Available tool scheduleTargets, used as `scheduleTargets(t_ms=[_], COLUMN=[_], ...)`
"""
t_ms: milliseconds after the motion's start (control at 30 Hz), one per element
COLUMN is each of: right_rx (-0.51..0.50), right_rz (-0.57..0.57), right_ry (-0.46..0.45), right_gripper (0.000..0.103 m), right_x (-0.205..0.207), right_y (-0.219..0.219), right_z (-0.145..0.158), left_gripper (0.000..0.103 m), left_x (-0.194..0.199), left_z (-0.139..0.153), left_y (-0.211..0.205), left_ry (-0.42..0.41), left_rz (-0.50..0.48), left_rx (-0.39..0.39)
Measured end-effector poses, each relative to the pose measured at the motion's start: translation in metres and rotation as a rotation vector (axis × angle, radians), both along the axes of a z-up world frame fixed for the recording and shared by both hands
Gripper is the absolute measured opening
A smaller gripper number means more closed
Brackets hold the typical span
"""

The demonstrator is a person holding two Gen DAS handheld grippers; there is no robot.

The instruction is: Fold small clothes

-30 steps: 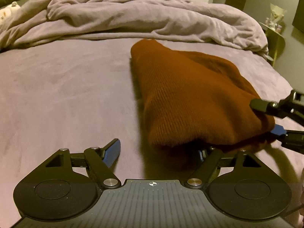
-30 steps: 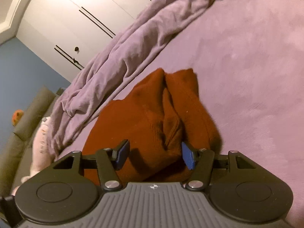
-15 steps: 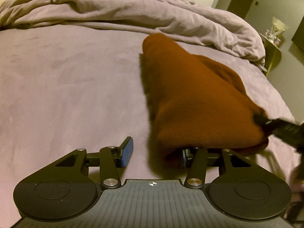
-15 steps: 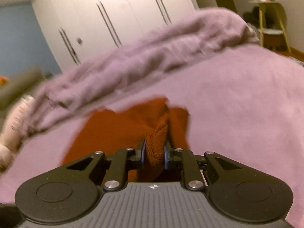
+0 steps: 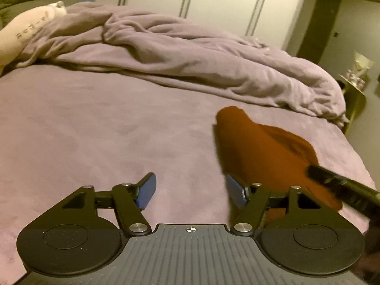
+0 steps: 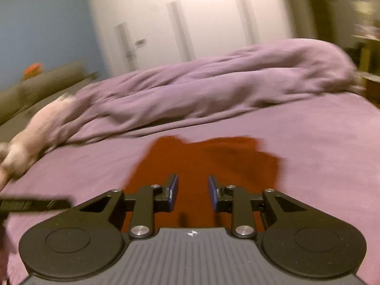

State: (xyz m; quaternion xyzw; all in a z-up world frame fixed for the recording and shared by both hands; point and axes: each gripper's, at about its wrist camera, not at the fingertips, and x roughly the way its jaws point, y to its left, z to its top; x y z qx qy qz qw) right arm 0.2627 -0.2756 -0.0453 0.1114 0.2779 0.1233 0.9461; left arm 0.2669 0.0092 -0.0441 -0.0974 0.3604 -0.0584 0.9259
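A rust-brown knit garment (image 5: 261, 152) lies folded on the purple bed sheet (image 5: 95, 130), right of centre in the left wrist view. My left gripper (image 5: 191, 191) hovers just left of its near edge, and its jaws are opening with only sheet between them. In the right wrist view the garment (image 6: 213, 156) lies flat below my right gripper (image 6: 193, 192). Its jaws are opening too, with a clear gap and no cloth pinched. The picture there is blurred. Each view shows a dark finger of the other gripper: the right one (image 5: 344, 190) and the left one (image 6: 35, 205).
A crumpled purple duvet (image 5: 190, 57) lies across the far side of the bed. A pale pillow (image 5: 26, 30) rests at the far left. White wardrobe doors (image 5: 213, 2) stand behind. A yellow side table (image 5: 356, 95) is past the bed's right edge.
Both grippers have let go of the garment and drawn up and back. The right jaws, pinched on a fold half a second ago, are now apart. The left finger has left the garment's edge.
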Motion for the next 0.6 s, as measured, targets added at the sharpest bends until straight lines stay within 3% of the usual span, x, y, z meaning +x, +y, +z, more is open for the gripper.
scheduleTargets(t_ms=[67, 167, 233, 333, 467, 533, 567, 600], right_rx=[-0.051, -0.156, -0.174, -0.15, -0.17, -0.218, -0.256, -0.264], right_rz=[0.045, 0.074, 0.067, 0.092, -0.017, -0.067, -0.084, -0.057], right_ry=[-0.001, 0.071, 0.034, 0.085, 0.012, 0.058, 0.126, 0.149], right_gripper=[0.025, 0.024, 0.024, 0.023, 0.026, 0.027, 0.024, 0.023], right_x=[0.005, 0.015, 0.012, 0.017, 0.011, 0.013, 0.018, 0.02], right_y=[0.026, 0.054, 0.057, 0.048, 0.017, 0.0, -0.007, -0.014], right_z=[-0.007, -0.047, -0.055, -0.038, -0.015, -0.023, -0.036, -0.049], left_gripper=[0.072, 0.072, 0.072, 0.072, 0.078, 0.079, 0.08, 0.08], left_x=[-0.001, -0.003, 0.0, 0.004, 0.007, 0.012, 0.015, 0.021], left_z=[-0.004, -0.009, -0.01, -0.01, -0.008, -0.009, -0.01, -0.013], left_y=[0.005, 0.016, 0.021, 0.02, 0.003, -0.01, -0.017, -0.025], left_ry=[0.018, 0.036, 0.048, 0.058, 0.049, 0.048, 0.051, 0.064], left_rz=[0.011, 0.033, 0.039, 0.002, -0.068, -0.115, -0.137, -0.161], left_rx=[0.01, 0.021, -0.01, -0.05, -0.073, -0.09, -0.09, -0.078])
